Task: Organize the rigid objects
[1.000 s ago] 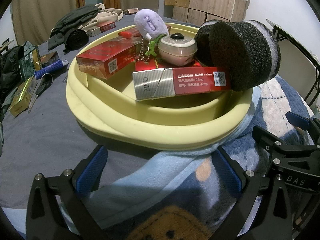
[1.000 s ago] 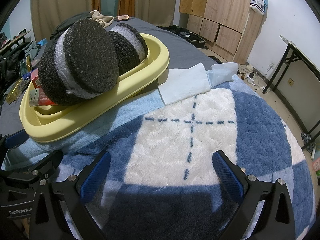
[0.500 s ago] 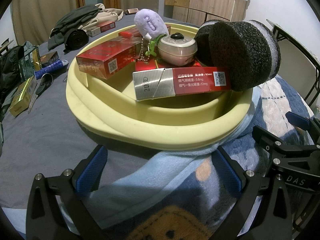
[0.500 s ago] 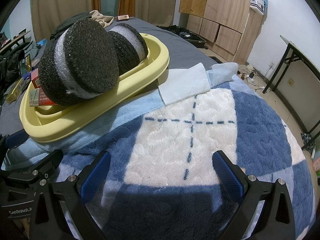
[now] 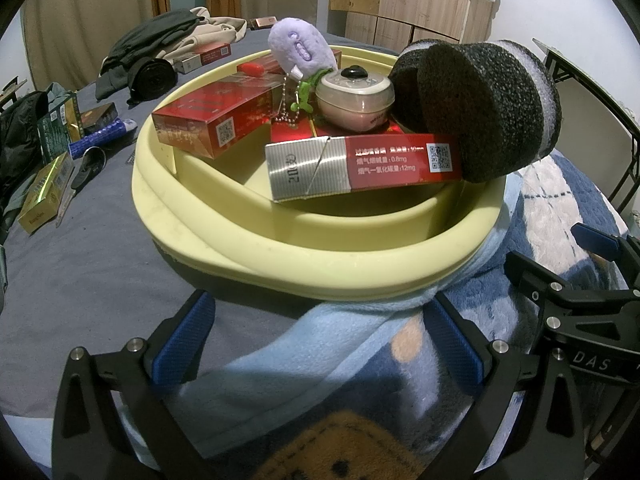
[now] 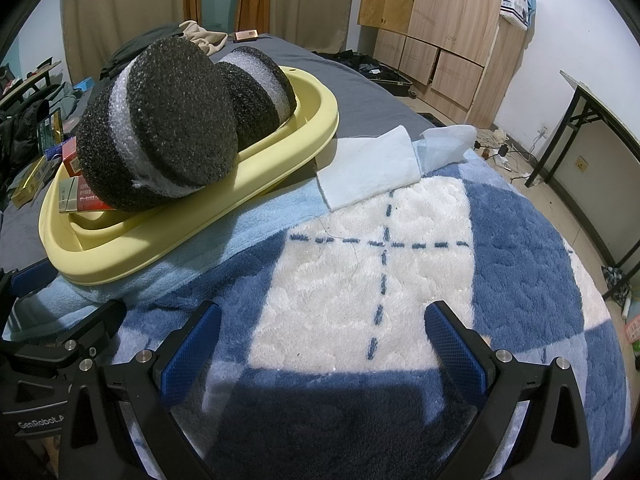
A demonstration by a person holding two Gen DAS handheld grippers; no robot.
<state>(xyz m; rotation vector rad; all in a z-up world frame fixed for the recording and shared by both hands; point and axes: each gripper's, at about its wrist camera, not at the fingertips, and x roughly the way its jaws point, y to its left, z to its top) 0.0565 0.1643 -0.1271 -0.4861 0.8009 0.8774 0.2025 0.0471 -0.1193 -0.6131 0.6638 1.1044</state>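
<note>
A yellow plastic basin [image 5: 320,254] [image 6: 168,236] sits on the bed, piled with goods. Inside lie a red box [image 5: 208,118], a silver-and-red carton [image 5: 360,166], a pink round case [image 5: 354,98], a purple plush keychain [image 5: 300,48] and two black foam discs [image 5: 484,108] [image 6: 160,128]. My left gripper [image 5: 320,338] hangs open just in front of the basin's near rim, nothing between its blue pads. My right gripper [image 6: 320,344] is open too, over the blue-and-white blanket [image 6: 400,260], to the right of the basin.
Loose boxes [image 5: 44,192], scissors [image 5: 78,180] and a blue tube [image 5: 100,136] lie on the grey sheet at left. Dark clothes [image 5: 156,48] are heaped behind. A light blue cloth [image 6: 368,168] lies beside the basin. A wooden wardrobe [image 6: 448,40] and a folding table [image 6: 600,128] stand at right.
</note>
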